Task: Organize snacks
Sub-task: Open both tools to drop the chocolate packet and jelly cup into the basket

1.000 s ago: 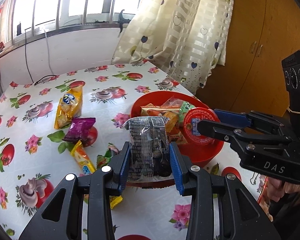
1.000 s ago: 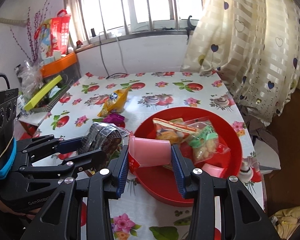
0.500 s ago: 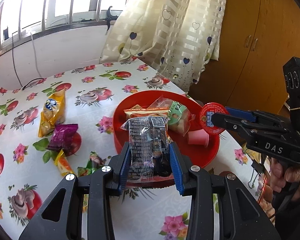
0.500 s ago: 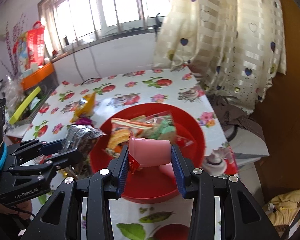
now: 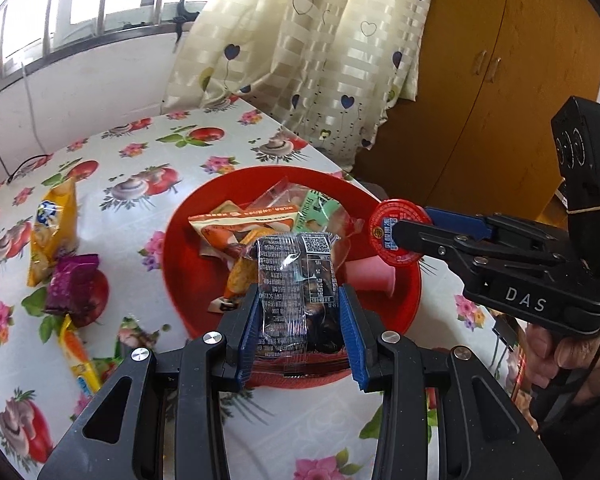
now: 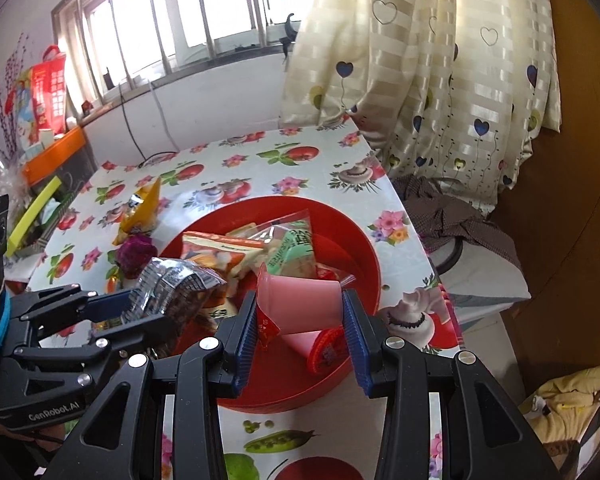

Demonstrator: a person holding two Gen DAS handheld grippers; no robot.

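Left gripper (image 5: 300, 332): jaws clamped on dark snack packet (image 5: 296, 280), over red bowl (image 5: 404, 300); right gripper (image 6: 300, 328): jaws clamped on pink jelly cup (image 6: 300, 302), above same bowl

Barred daylight window (image 6: 188, 24), cream heart-print striped curtain (image 5: 320, 48), brown wooden cupboard doors (image 5: 500, 80), white wall (image 6: 204, 120), fruit-print oilcloth worktop (image 5: 148, 160).

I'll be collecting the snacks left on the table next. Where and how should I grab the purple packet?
Grip the purple packet across its puffed middle, coming from above. It lies flat on the table between the yellow bag and the orange stick, so its sides are crowded and its top is free.
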